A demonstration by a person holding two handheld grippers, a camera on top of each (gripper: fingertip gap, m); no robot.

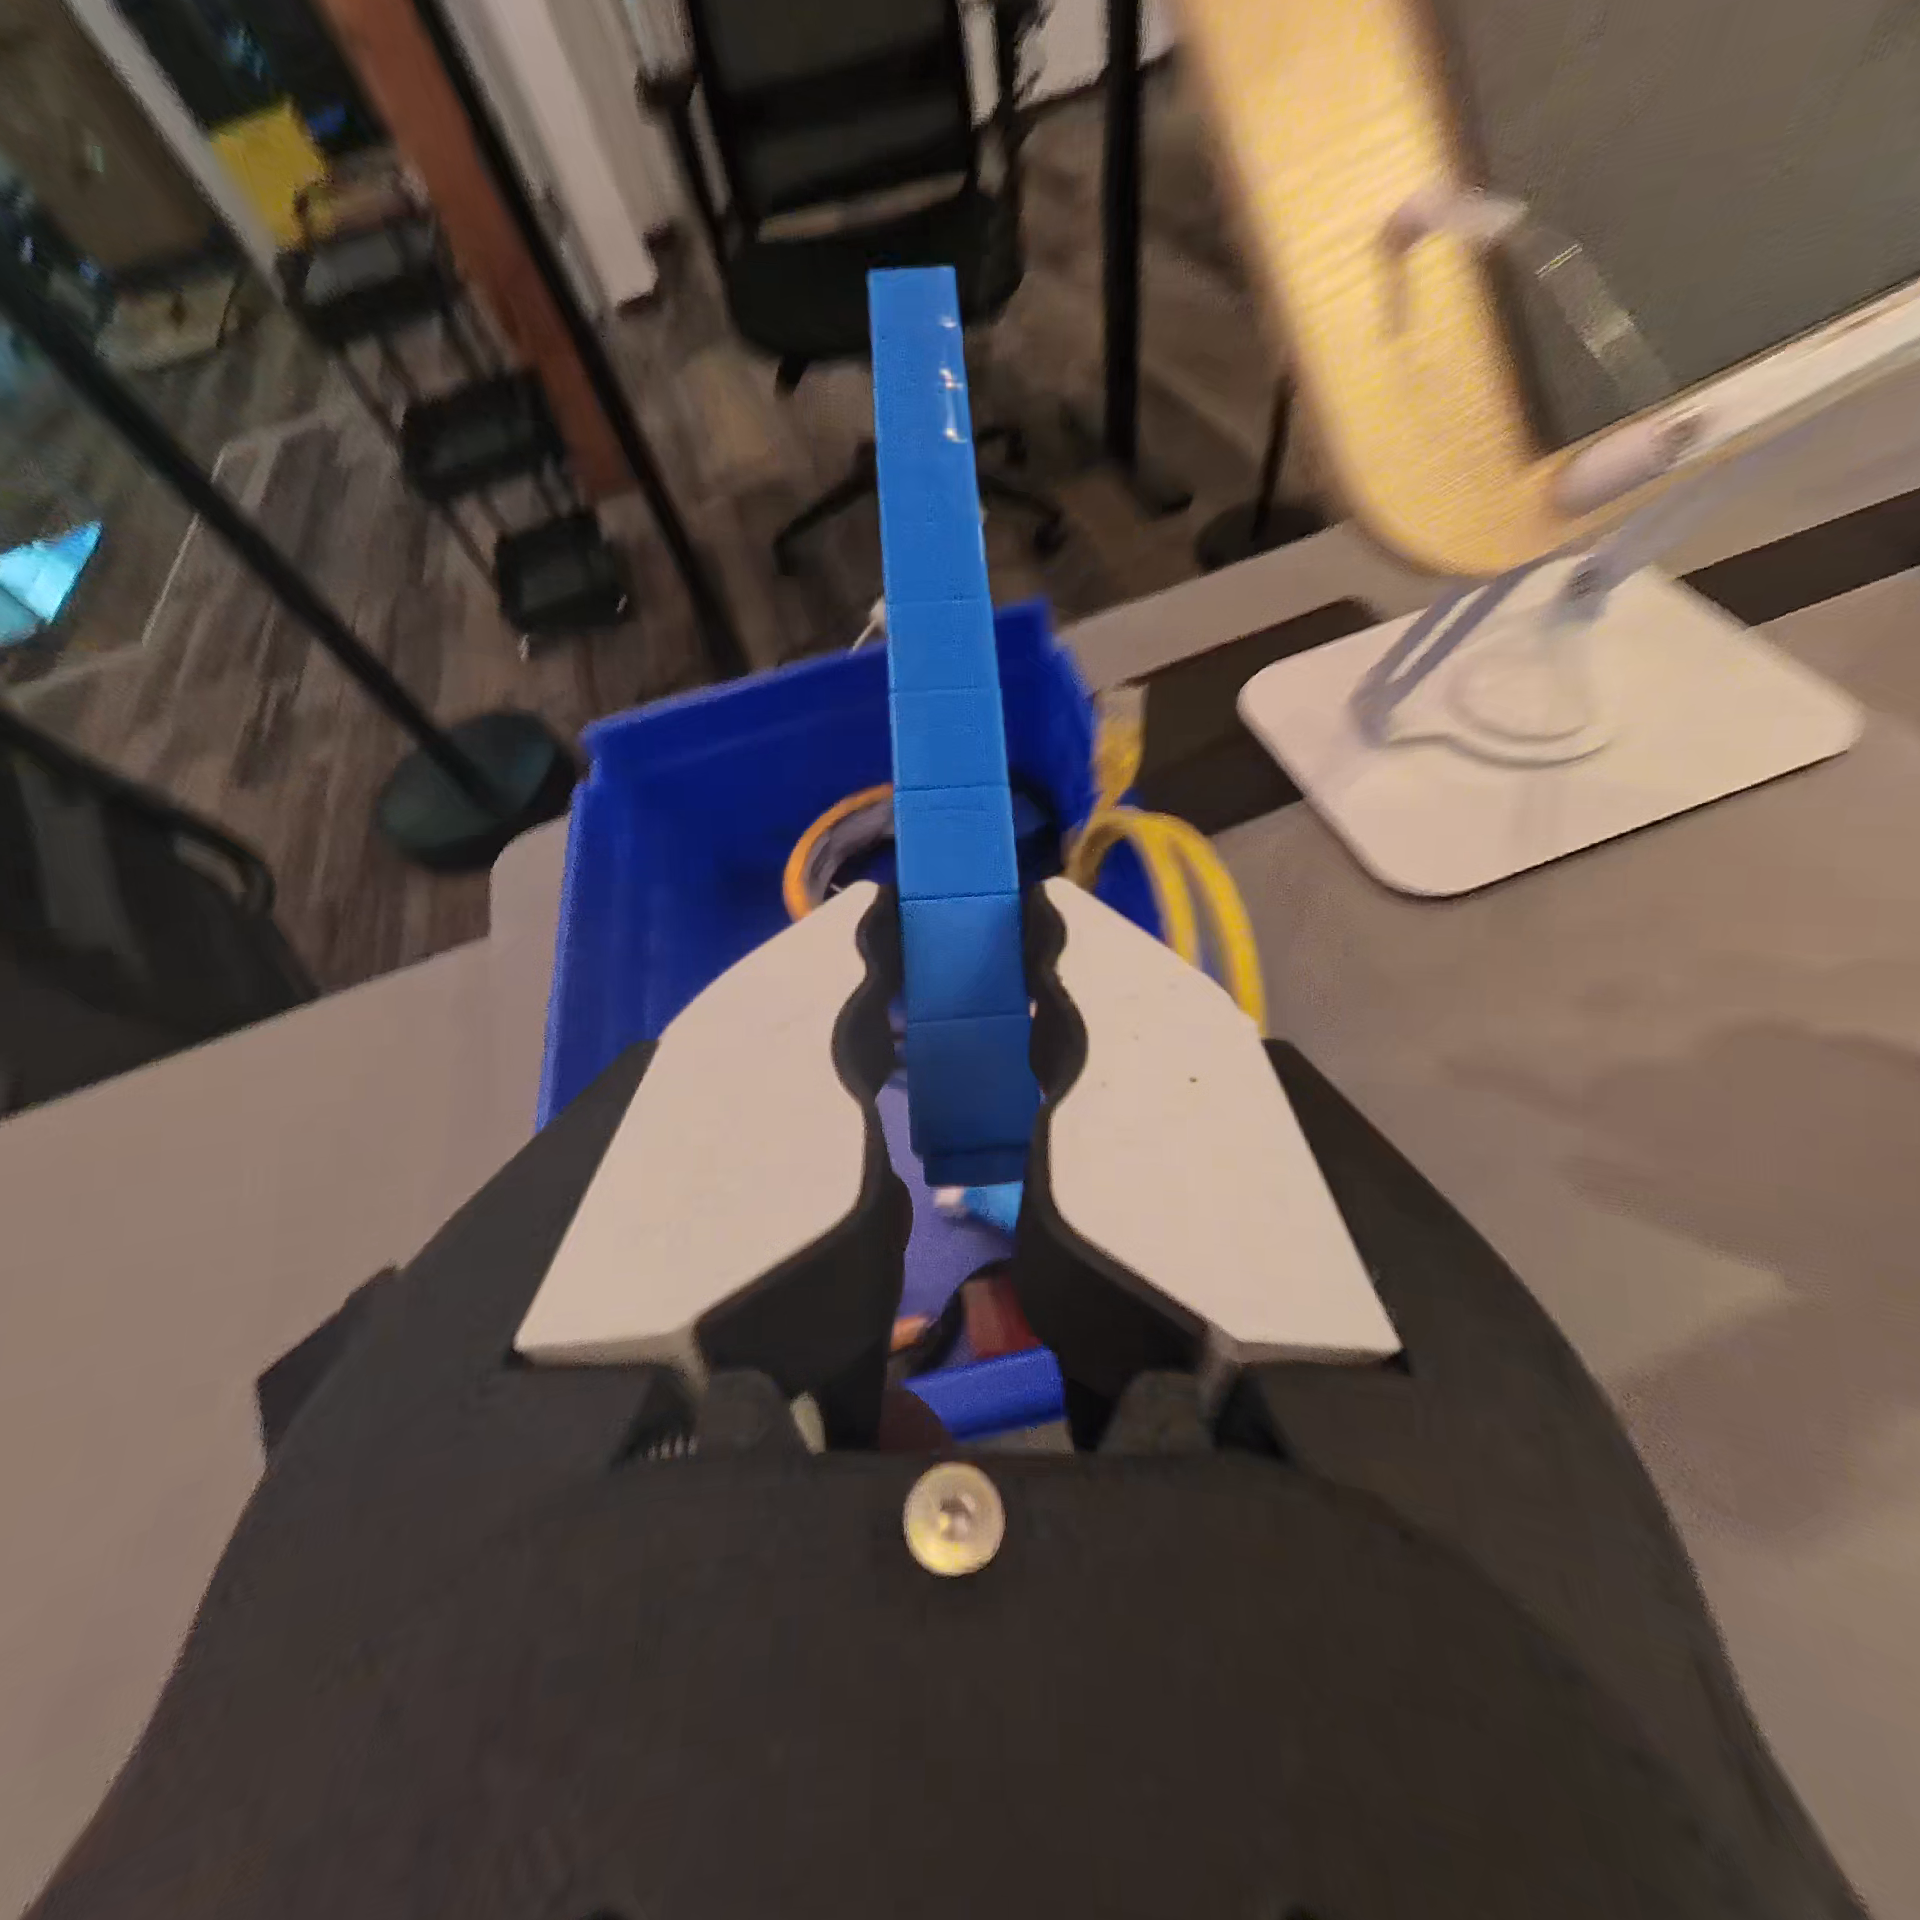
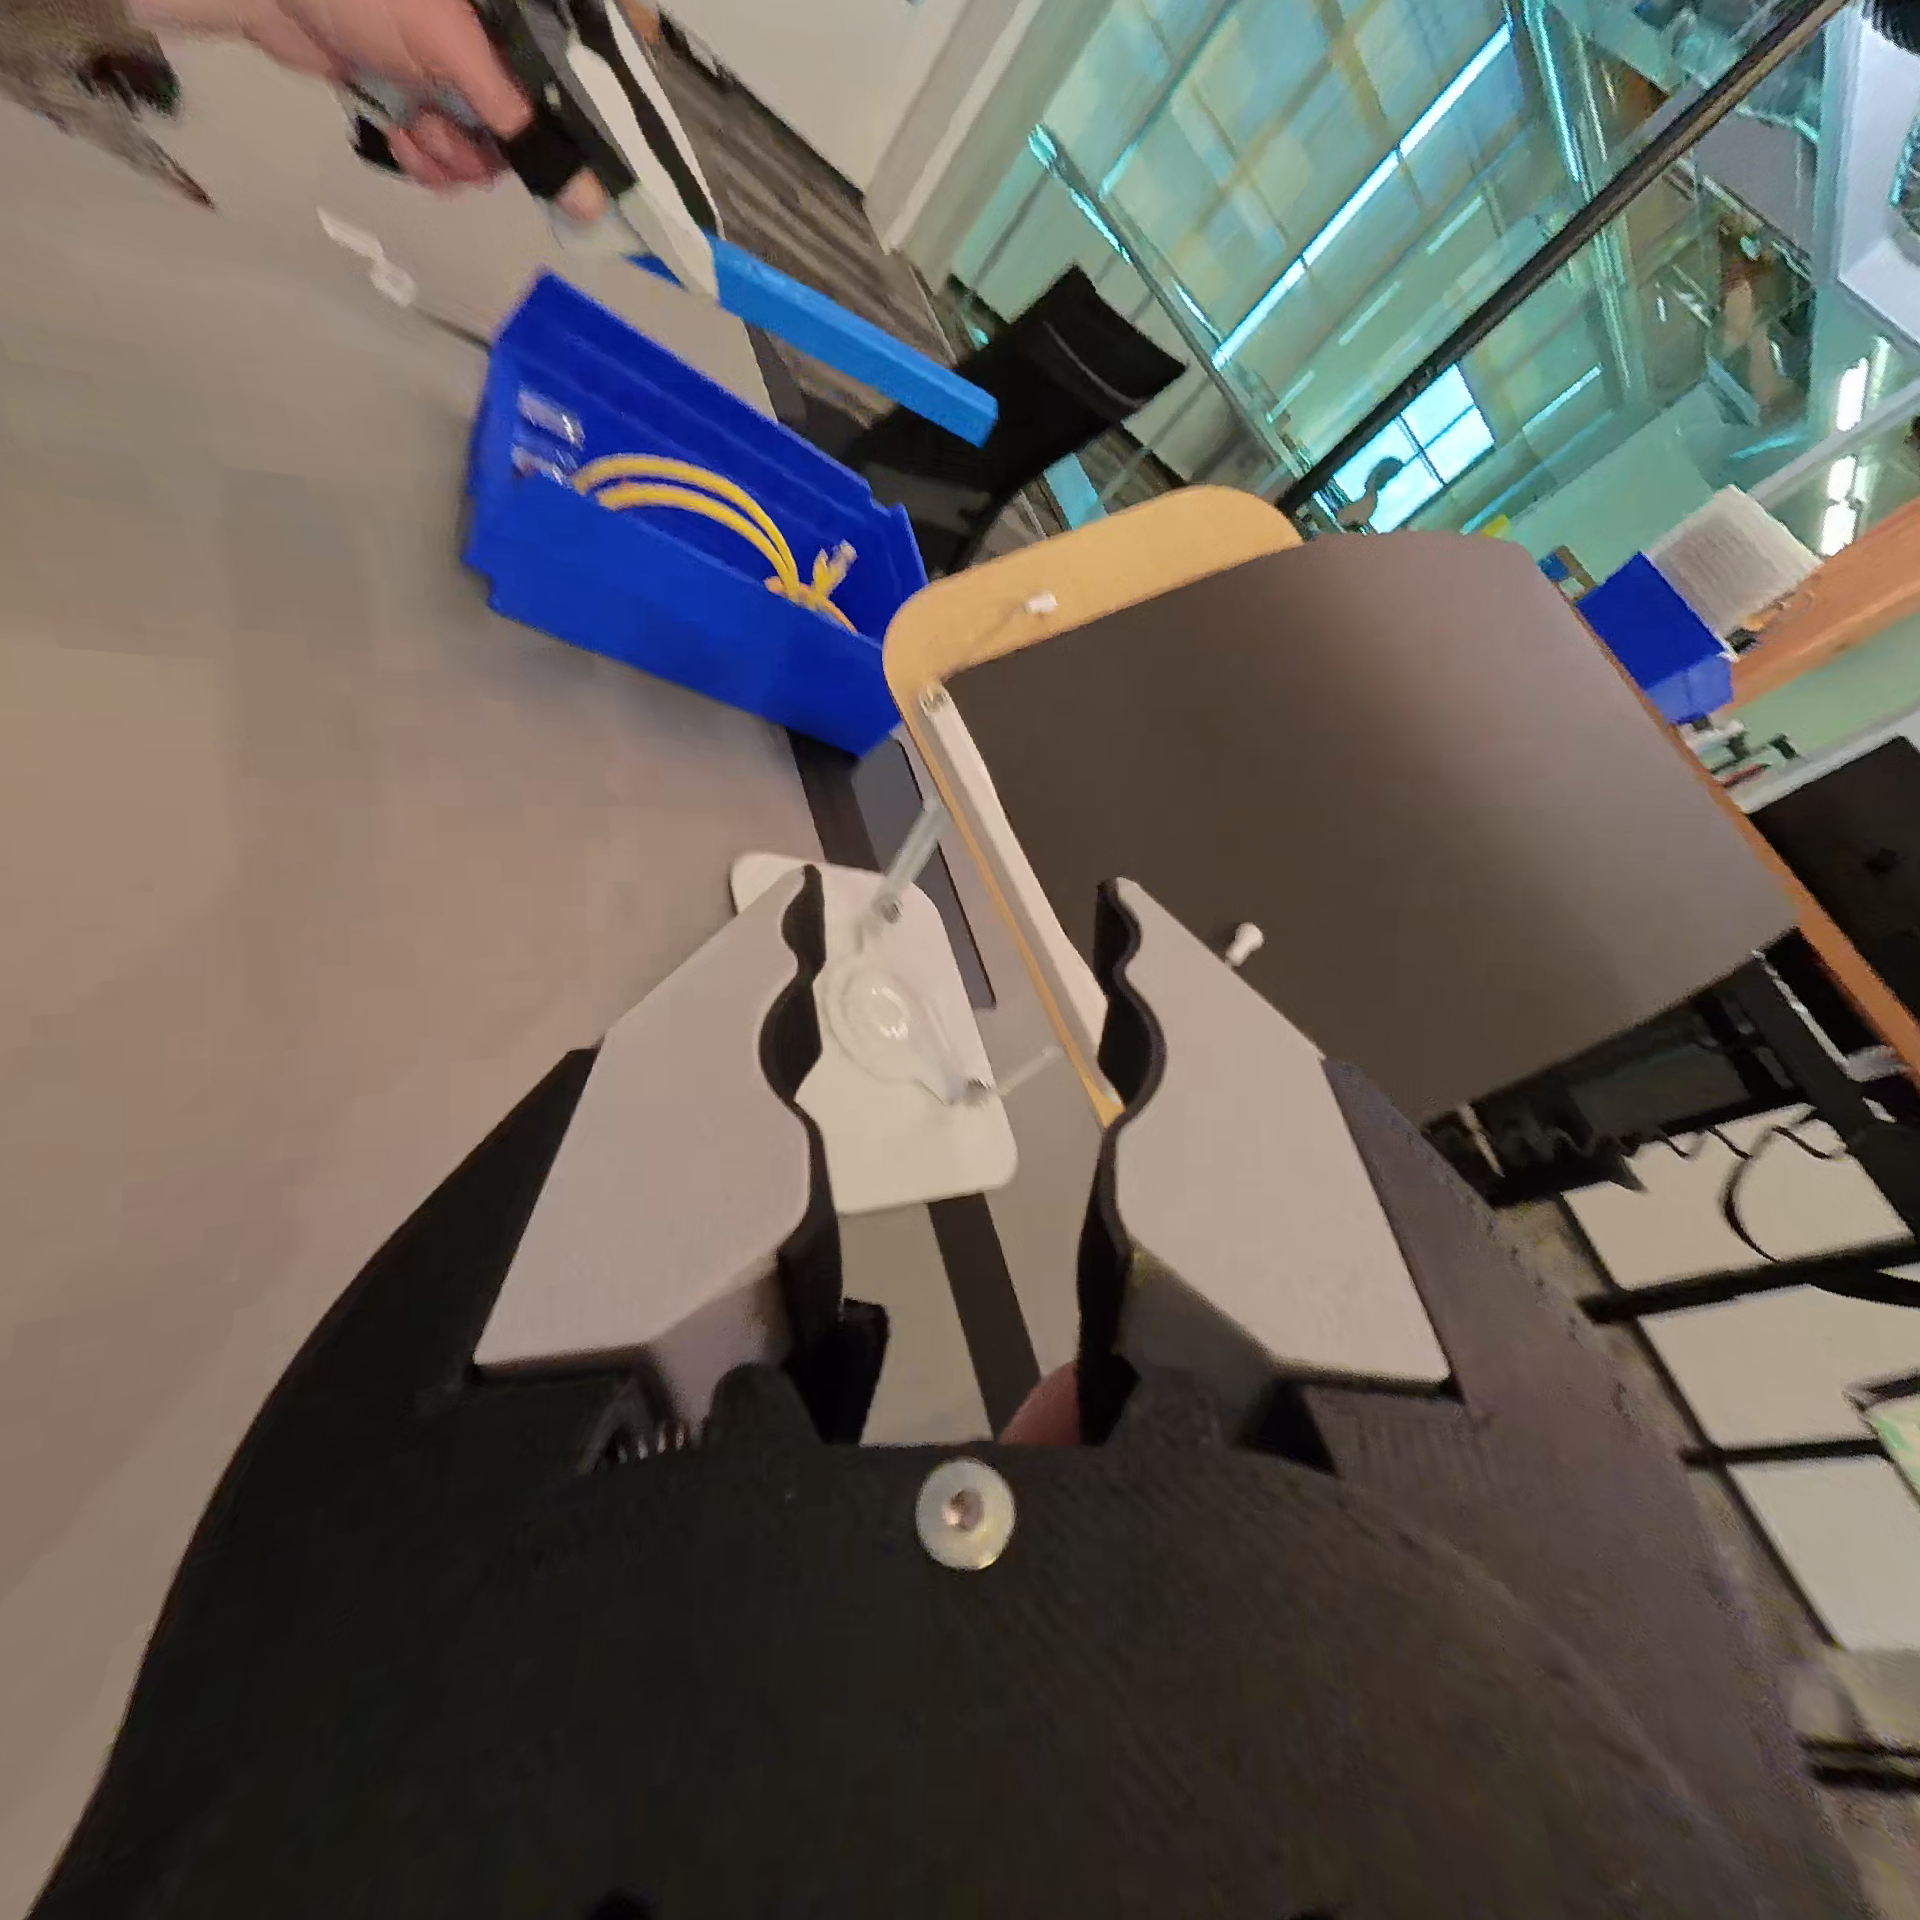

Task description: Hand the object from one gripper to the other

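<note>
Left gripper (image 1: 951,914) first: its grey-and-black wavy fingers (image 1: 727,1101) are pinched tight on the near end of a long, flat blue plastic bar (image 1: 935,665), which sticks straight out ahead, scored into square segments along its edge. The bar hangs in the air above an open blue plastic bin (image 1: 623,831) on the grey tabletop (image 1: 1558,1195), and coiled yellow cables (image 1: 1195,862) lie inside that bin. Off to the right stands a white square stand base (image 1: 1538,748).

Over to the right gripper (image 2: 961,894): fingers (image 2: 675,1122) spread wide, nothing between them. Through the gap sits the white base (image 2: 914,1132), and just beyond it a dark panel with a tan wooden edge (image 2: 1351,810). Farther off, the blue bin (image 2: 665,613) with its yellow cables (image 2: 707,499), and above it the blue bar (image 2: 852,348) held out by the other gripper (image 2: 665,223) in a person's hand (image 2: 416,94), well apart from the right fingers.
</note>
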